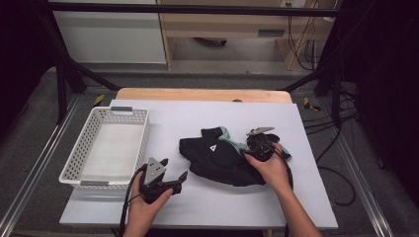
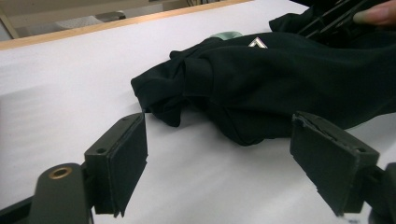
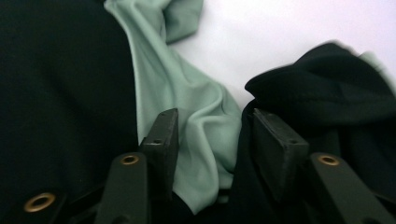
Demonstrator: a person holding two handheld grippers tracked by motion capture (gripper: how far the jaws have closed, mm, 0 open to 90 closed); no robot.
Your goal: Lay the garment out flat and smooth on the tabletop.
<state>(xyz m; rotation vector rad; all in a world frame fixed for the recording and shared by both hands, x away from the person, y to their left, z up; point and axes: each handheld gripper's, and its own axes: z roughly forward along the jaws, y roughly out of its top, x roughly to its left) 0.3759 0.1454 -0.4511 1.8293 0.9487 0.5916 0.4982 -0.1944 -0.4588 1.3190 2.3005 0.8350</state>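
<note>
A crumpled black garment (image 1: 217,160) with a small white triangle mark (image 1: 212,147) lies mid-board, its pale green lining (image 1: 228,134) showing at the far side. My right gripper (image 1: 258,144) is down on the garment's right end. In the right gripper view its jaws (image 3: 215,135) stand part-way apart around a fold of the green lining (image 3: 187,93), black cloth (image 3: 56,93) on both sides; I see no firm pinch. My left gripper (image 1: 174,168) is held open near the front, left of the garment, with nothing between its pads (image 2: 126,163). The garment (image 2: 280,79) lies just beyond them.
A white perforated basket (image 1: 81,148) stands at the left edge of the white board (image 1: 197,202). The wooden table edge (image 1: 197,94) runs behind it. Bare board lies in front of the garment and to its far side.
</note>
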